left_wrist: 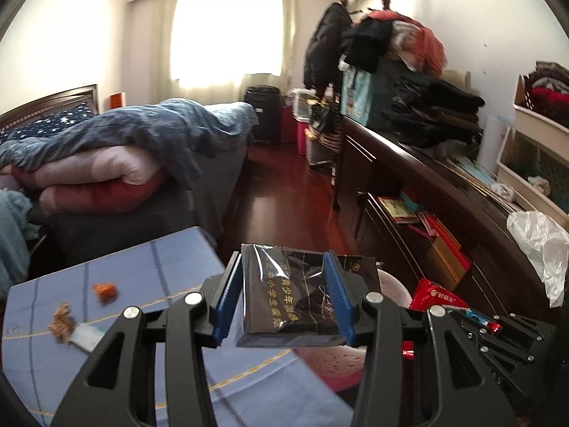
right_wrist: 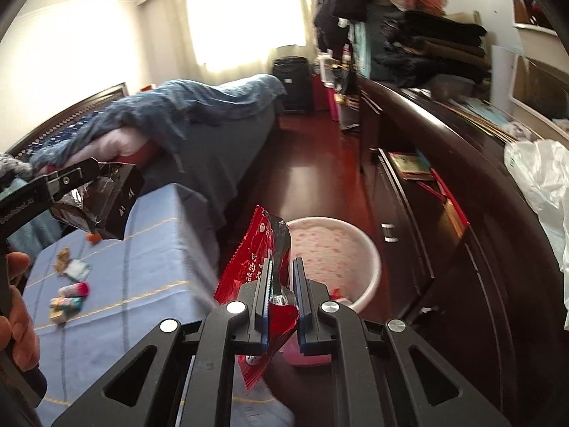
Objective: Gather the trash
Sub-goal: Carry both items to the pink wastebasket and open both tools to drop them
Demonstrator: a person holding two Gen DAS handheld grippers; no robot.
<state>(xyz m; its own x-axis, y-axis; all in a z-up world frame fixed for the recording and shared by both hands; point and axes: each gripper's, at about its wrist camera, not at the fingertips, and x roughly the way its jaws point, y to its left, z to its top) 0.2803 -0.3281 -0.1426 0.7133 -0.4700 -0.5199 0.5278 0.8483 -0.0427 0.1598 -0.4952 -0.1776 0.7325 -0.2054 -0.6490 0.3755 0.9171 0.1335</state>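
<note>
My left gripper (left_wrist: 284,295) is shut on a black cigarette box (left_wrist: 290,295) in clear wrap, held above the edge of the blue cloth-covered table (left_wrist: 170,259). It also shows in the right wrist view (right_wrist: 101,199). My right gripper (right_wrist: 284,295) holds a red snack wrapper (right_wrist: 259,259); a gap shows beside its right finger. The wrapper hangs over the near side of a pink-and-white bin (right_wrist: 366,252). Small wrappers (right_wrist: 71,284) and an orange scrap (left_wrist: 105,291) lie on the table.
A bed with heaped blue and pink bedding (left_wrist: 124,149) stands behind the table. A dark wooden cabinet (left_wrist: 409,185) with piled clothes and a white plastic bag (left_wrist: 537,242) runs along the right. Red wood floor (left_wrist: 284,185) lies between them.
</note>
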